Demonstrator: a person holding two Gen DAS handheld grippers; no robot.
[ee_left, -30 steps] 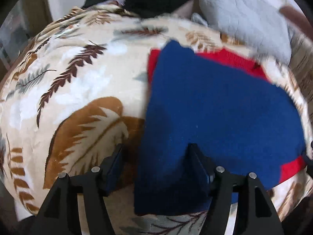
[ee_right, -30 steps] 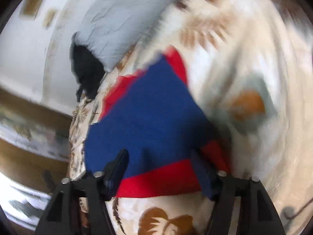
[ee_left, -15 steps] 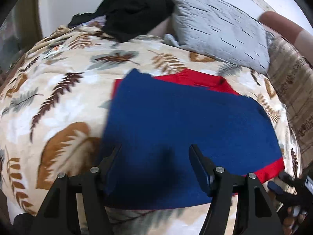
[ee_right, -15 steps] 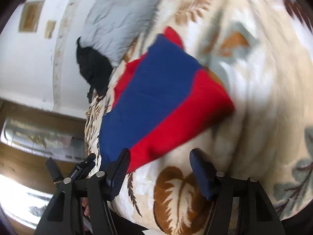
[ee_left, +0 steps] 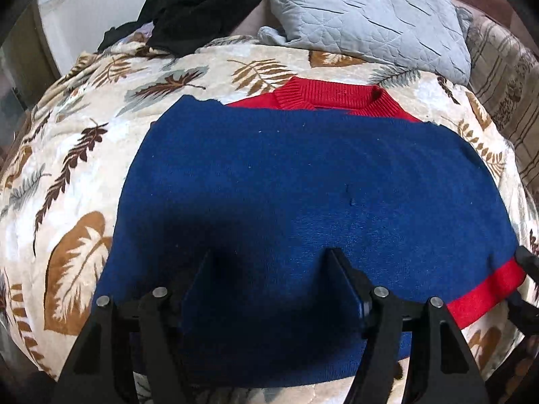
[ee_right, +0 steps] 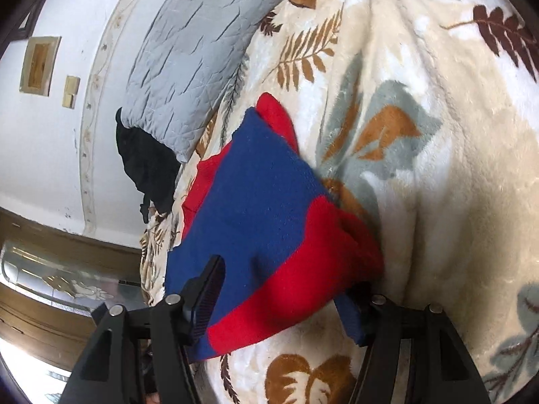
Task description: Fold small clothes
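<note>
Left gripper [ee_left: 269,282] low over near edge of blue-and-red sweater [ee_left: 303,185], jaws wide, holding nothing. Sweater lies folded on leaf-print blanket [ee_left: 67,175]. Black clothes [ee_left: 198,3] and grey pillow [ee_left: 370,10] far behind. Right gripper [ee_right: 283,296] spread around sweater's red hem, contact unclear; its tips partly hidden

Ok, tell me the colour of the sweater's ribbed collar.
Red. The collar shows best in the left wrist view, above the sweater's blue panel.
</note>
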